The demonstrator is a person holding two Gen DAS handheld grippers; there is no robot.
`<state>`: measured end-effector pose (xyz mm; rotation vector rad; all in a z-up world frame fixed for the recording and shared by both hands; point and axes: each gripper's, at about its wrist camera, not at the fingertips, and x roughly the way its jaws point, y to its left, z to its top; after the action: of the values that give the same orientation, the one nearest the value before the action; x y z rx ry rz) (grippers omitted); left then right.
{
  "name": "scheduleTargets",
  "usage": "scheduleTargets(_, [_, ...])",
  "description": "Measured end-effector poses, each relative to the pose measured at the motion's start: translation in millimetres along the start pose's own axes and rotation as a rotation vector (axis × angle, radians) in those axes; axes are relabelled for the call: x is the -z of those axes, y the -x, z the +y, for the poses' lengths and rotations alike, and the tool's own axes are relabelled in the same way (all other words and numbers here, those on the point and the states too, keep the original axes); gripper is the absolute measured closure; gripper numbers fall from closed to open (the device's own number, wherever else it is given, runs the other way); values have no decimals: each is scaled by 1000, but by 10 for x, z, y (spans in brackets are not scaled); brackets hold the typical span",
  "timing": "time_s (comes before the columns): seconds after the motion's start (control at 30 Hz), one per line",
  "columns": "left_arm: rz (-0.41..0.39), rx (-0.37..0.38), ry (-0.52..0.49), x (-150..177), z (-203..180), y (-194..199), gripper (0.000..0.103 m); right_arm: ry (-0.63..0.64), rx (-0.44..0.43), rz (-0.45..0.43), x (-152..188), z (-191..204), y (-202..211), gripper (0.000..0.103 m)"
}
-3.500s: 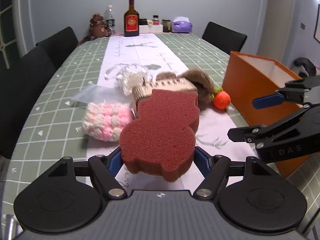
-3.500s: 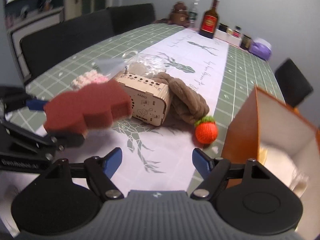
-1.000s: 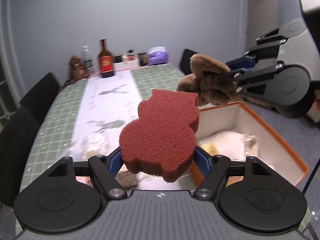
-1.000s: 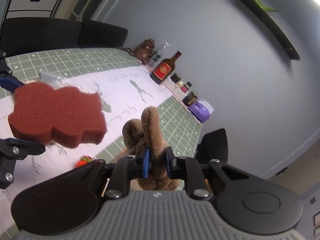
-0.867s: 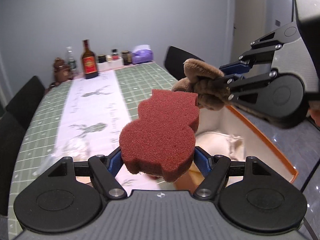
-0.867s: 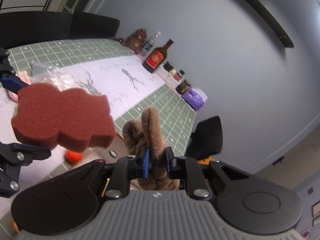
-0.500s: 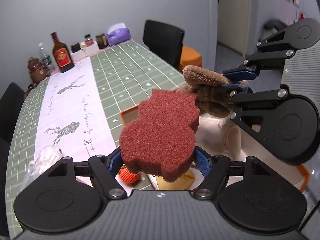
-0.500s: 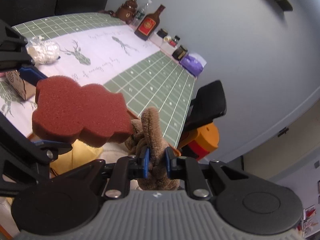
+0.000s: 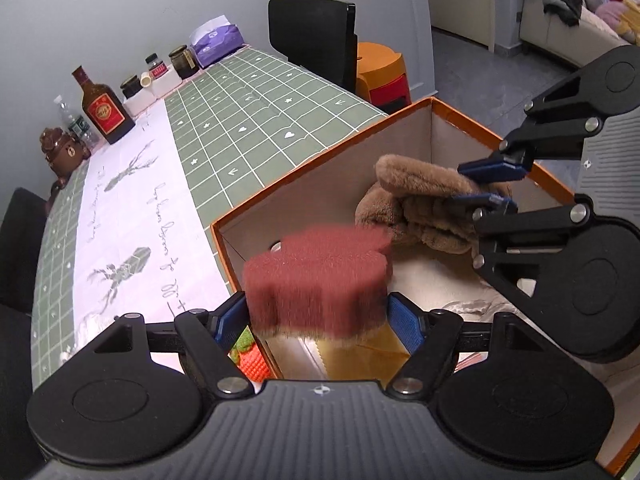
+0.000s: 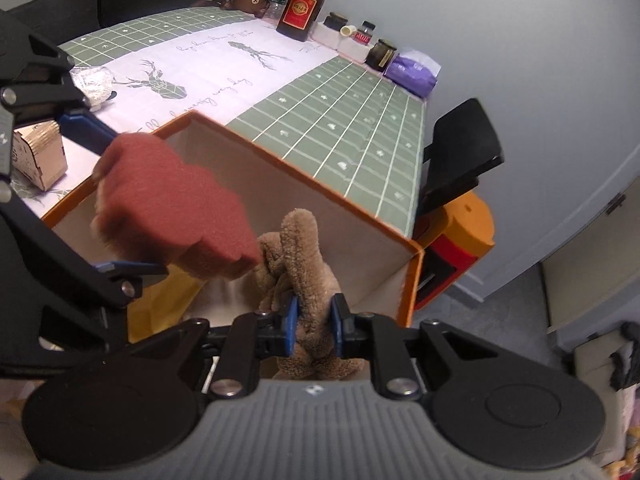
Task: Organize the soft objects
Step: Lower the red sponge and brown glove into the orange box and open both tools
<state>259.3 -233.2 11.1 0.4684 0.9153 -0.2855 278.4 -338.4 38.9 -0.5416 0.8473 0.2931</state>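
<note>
Both claws have dropped from above the bench to the mouth of the orange box [image 9: 320, 160] since a second ago, and the red sponge [image 9: 318, 280], sharp then, now shows blurred.

Largest first: the bench [image 9: 256, 104], under a green grid cloth with a white deer runner, stretches away clear behind the box; bottles and jars sit only at its far end. The box stands at the bench's near edge, its top open, its orange rim unbroken on the sides in view, pale walls inside and a white crumpled thing and a yellow one on its floor. Much of its interior is free.

The left claw [image 9: 318, 320] has its blue pads wide apart on either side of the sponge, which hangs over the box's near left corner, just inside the rim; whether the pads press on it I cannot tell. The right claw [image 10: 314, 330] is clamped tight on the brown plush toy [image 10: 304, 264], held above the box's middle, touching the sponge's edge in the right wrist view. Beside the box's outer wall a small orange knitted ball [image 9: 250, 360] lies on the bench.
</note>
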Motion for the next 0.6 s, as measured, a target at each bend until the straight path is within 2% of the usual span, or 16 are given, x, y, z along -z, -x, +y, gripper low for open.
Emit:
scheduleTargets(0.2, [-22,-14,-48,53,-74,10,12,-49,-84,42,61,-5,-29,83])
scheduleTargets(0.33, [-29,13,-53,89,-31,68,12,-83,-118,67,107,3,-38,81])
scheduleTargets(0.53, [-32,38,-94,179,-13,174,12,-84,-131,97,174,105,-113,80])
scheduleTargets(0.6, [-34,56,-79,203,22,194,12,-80,-128,102,190,139,-119,80])
